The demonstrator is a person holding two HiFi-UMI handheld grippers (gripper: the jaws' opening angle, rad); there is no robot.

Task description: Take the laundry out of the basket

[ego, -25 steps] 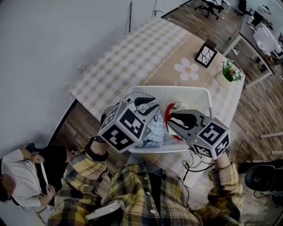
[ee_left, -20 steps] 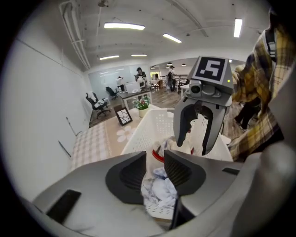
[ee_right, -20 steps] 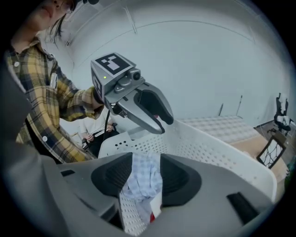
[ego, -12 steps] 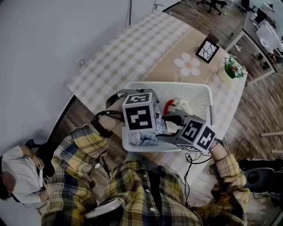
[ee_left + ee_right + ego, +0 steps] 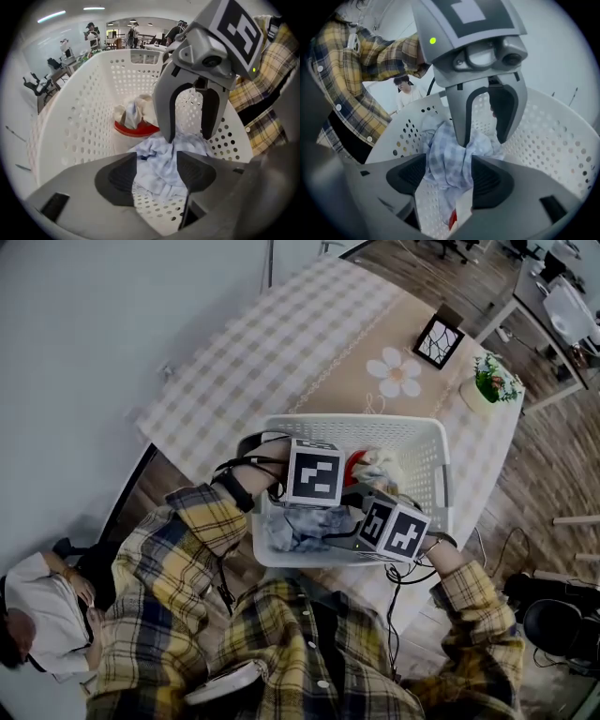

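I held left gripper [image 5: 157, 171] and right gripper [image 5: 447, 176] in the basket [image 5: 427, 442], fingers [image 5: 117, 178] just opened wide astride the blue shirt [image 5: 164, 150] to pinch it.

Matt perforated plastic basket [image 5: 70, 126] holds soft, crumpled checked cloth [image 5: 161, 161].

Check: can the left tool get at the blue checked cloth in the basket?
Probably yes. The left tool is inside the basket, its jaws have just been opening, and the blue checked cloth lies between them, not yet pinched. The right tool crowds the same cloth.
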